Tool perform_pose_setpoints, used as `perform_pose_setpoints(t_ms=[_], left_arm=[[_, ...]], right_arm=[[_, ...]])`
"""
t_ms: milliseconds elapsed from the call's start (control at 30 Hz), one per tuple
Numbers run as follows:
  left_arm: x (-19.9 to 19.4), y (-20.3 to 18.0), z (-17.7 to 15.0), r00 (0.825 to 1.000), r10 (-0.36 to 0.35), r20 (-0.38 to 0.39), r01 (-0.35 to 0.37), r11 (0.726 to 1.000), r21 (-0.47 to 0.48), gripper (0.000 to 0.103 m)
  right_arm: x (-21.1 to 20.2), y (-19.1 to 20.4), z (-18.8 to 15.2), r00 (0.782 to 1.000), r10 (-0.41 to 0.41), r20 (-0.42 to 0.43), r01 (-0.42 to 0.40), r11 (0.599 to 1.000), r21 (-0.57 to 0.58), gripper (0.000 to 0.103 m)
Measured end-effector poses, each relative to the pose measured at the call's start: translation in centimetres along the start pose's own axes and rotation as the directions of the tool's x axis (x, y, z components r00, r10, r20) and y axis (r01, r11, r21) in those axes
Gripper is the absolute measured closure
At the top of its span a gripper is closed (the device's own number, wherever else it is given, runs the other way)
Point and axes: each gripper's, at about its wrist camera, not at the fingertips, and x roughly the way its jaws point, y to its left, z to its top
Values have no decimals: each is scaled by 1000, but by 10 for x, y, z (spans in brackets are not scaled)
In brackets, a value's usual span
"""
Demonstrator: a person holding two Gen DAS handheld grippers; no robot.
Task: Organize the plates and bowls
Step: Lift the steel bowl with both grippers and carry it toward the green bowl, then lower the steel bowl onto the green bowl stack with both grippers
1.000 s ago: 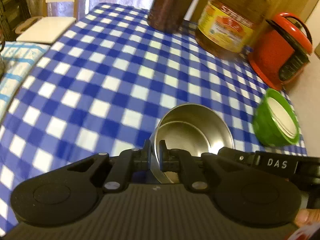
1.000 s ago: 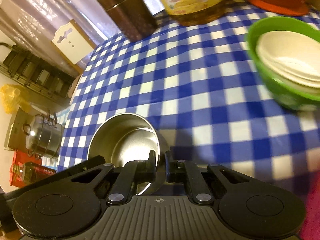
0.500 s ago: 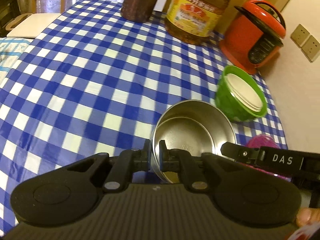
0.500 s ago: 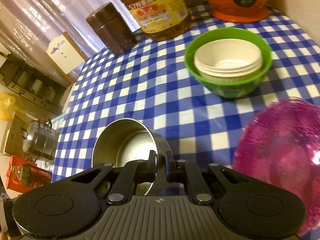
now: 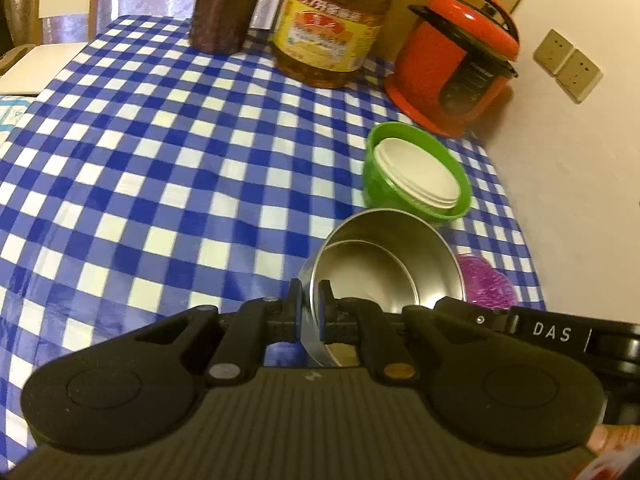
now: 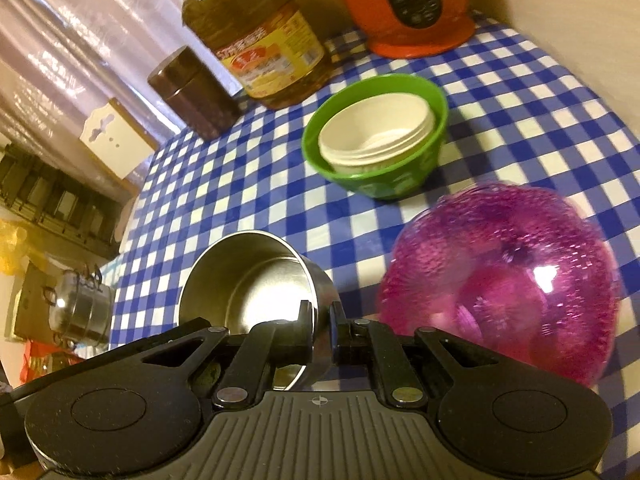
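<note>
Both tongs grip the same steel bowl (image 5: 384, 276) by its rim, one on each side. The left tongs (image 5: 310, 308) are clamped on the rim's left edge, one finger inside the wall and one outside; the right tongs (image 6: 320, 320) pinch the opposite edge the same way. The bowl looks tilted, its open mouth turned towards the cameras, and a second steel bowl appears to be nested inside it — a smaller rim shows within the outer one. It hangs above the blue-and-white checked worktop (image 5: 140, 168).

Beyond it on the worktop stands a green bowl (image 5: 416, 176) with a stack of white bowls (image 5: 416, 172) inside. Just to the right of the steel bowl sits a translucent pink bowl (image 6: 504, 280), blurred in the right wrist view. At the far edge stand an orange-red cooker (image 5: 452, 60), a large bottle of oil (image 5: 332, 24) and a dark brown canister (image 5: 224, 4) — all well apart from the tongs.
</note>
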Motion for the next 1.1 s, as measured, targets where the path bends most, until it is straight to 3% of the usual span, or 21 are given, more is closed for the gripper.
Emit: perform_pose_setpoints(t_ms=[633, 1100], left_arm=[[0, -58, 16, 999, -44, 5, 43, 997, 61, 97], [15, -93, 59, 996, -89, 19, 87, 993, 82, 96]], right_arm=[[-41, -33, 28, 997, -12, 70, 10, 1000, 27, 96], [-54, -48, 79, 992, -19, 125, 15, 999, 28, 96]])
